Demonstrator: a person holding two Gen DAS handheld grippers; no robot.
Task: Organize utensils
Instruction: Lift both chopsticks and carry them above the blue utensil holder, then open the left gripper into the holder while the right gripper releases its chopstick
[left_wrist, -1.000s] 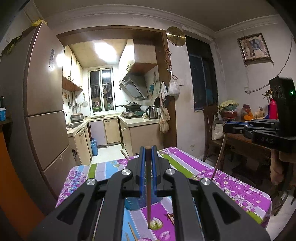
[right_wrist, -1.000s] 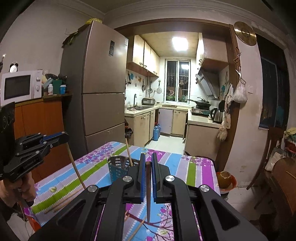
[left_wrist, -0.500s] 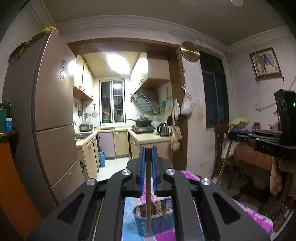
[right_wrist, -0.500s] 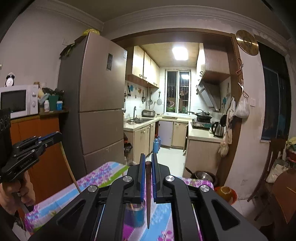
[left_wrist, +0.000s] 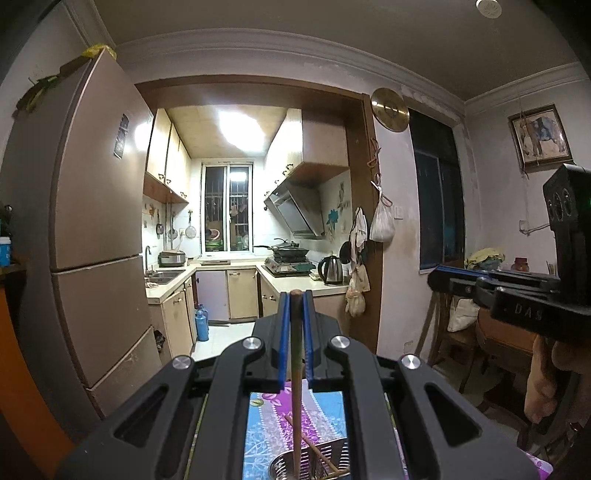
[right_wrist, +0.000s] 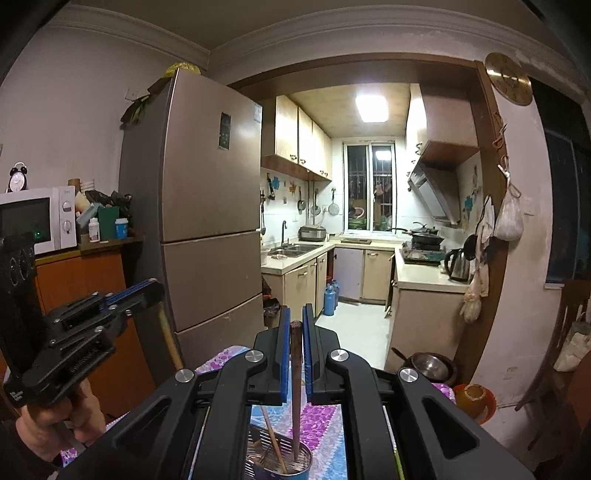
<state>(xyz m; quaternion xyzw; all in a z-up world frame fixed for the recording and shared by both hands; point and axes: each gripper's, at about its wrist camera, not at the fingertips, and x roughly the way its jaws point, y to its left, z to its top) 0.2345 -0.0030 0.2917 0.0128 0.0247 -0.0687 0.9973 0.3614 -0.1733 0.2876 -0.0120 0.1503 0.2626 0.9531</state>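
Observation:
My left gripper (left_wrist: 294, 299) is shut on a light wooden chopstick (left_wrist: 295, 406) that hangs down into the metal utensil holder (left_wrist: 310, 467) below it. Another chopstick (left_wrist: 314, 446) leans inside the holder. My right gripper (right_wrist: 294, 314) holds a dark brown chopstick (right_wrist: 295, 391) upright, its tip inside the same holder (right_wrist: 280, 461); small gaps show beside the stick. The holder has a chopstick (right_wrist: 271, 435) in it. Each gripper also shows in the other's view: the right (left_wrist: 517, 295), and the left (right_wrist: 85, 325) with its chopstick (right_wrist: 168, 339).
The holder stands on a table with a floral striped cloth (right_wrist: 325, 417). A tall fridge (right_wrist: 207, 221) and a cabinet with a microwave (right_wrist: 33, 218) are at the left. A wooden chair (left_wrist: 461, 332) is at the right. The kitchen lies beyond the doorway.
Both grippers have moved forward over the holder and tilted up, so the table has dropped out of sight. Both chopsticks now reach down into the holder.

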